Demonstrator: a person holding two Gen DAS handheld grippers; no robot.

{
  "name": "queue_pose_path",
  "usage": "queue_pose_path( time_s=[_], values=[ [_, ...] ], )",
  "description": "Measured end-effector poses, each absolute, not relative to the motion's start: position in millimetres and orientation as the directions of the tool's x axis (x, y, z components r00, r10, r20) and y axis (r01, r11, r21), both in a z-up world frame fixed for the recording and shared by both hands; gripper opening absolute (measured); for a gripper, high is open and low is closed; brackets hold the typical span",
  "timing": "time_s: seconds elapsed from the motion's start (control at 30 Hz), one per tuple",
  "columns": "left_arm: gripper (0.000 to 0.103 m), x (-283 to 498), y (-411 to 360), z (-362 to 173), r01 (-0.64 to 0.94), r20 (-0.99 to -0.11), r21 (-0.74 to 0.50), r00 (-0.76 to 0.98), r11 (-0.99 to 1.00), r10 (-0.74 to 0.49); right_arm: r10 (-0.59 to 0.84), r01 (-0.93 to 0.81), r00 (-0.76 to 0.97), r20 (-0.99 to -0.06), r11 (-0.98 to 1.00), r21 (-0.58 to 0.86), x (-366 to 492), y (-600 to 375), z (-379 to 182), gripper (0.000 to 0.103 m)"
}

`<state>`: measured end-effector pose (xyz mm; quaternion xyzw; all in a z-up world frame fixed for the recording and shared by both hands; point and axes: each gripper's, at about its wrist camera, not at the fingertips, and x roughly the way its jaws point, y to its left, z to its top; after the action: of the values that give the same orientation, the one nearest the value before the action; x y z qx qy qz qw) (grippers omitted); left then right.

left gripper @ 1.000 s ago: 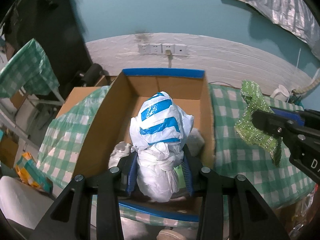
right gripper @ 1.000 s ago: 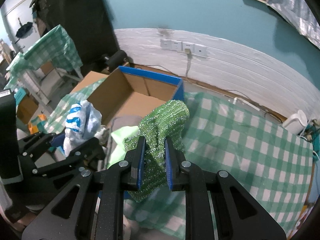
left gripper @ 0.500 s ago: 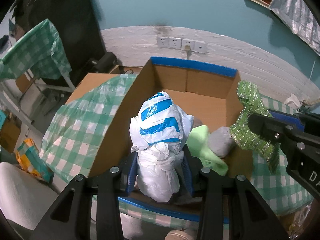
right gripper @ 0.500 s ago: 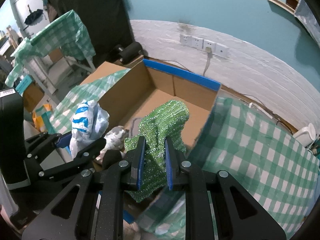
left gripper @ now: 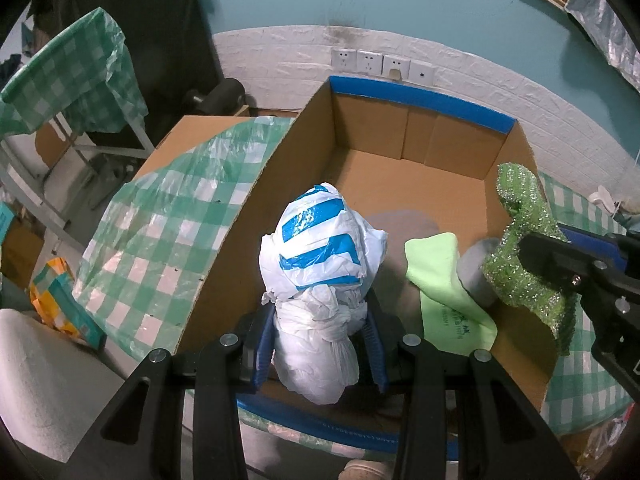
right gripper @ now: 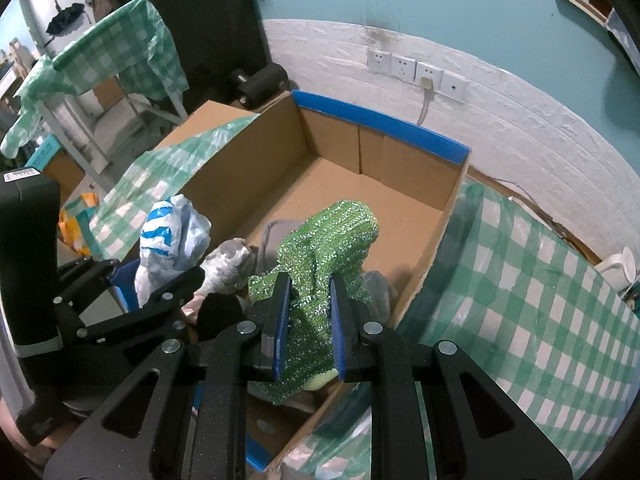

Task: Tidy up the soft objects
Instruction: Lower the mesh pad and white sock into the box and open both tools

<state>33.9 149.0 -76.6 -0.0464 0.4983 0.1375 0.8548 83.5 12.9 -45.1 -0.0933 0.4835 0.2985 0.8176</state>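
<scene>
From my left wrist view, my left tongs (left gripper: 320, 354) are clamped on a knotted white plastic bag with blue stripes (left gripper: 320, 272), which stands upright between the blue pads over the near end of the open cardboard box (left gripper: 408, 168). Ahead and to the right of these tongs, on the box floor, lie a light green cloth (left gripper: 444, 280) and a grey soft item (left gripper: 476, 272), touching each other. Further right, my right tongs (left gripper: 560, 256) hold a sparkly green cloth (left gripper: 524, 256) at the box's right wall. A green checked cover (left gripper: 160, 232) drapes the counter to the left of the box. From my right wrist view, my right tongs (right gripper: 306, 320) are closed narrowly on the sparkly green cloth (right gripper: 328, 248), which hangs above the near part of the box (right gripper: 360, 184). To their left, my left tongs (right gripper: 160, 292) grip the striped bag (right gripper: 168, 240). The checked counter (right gripper: 520, 300) extends to the right.
</scene>
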Motion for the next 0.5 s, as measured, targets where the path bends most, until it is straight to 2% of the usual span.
queue_pose_path(
  time_s=[0.07, 0.2, 0.3, 0.37, 0.5],
  values=[
    [0.043, 34, 150, -78, -0.281, -0.867, 0.053, 0.463, 0.958, 0.184, 0.396, -0.578, 0.346, -0.850, 0.804, 0.139, 85, 12, -47, 0.026],
    [0.064, 35, 150, -77, -0.285, -0.870, 0.050, 0.459, 0.957, 0.182, 0.389, -0.562, 0.360, -0.848, 0.816, 0.135, 88, 7, -46, 0.035],
    [0.069, 33, 150, -72, -0.291, -0.862, 0.048, 0.472, 0.956, 0.187, 0.401, -0.557, 0.368, -0.839, 0.817, 0.146, 88, 2, -42, 0.040],
    [0.073, 31, 148, -67, -0.293, -0.853, 0.057, 0.482, 0.954, 0.199, 0.410, -0.561, 0.369, -0.834, 0.814, 0.153, 88, 0, -40, 0.049],
    [0.077, 27, 146, -58, -0.289, -0.843, 0.062, 0.498, 0.955, 0.205, 0.413, -0.549, 0.385, -0.826, 0.821, 0.155, 87, -4, -34, 0.051]
  ],
)
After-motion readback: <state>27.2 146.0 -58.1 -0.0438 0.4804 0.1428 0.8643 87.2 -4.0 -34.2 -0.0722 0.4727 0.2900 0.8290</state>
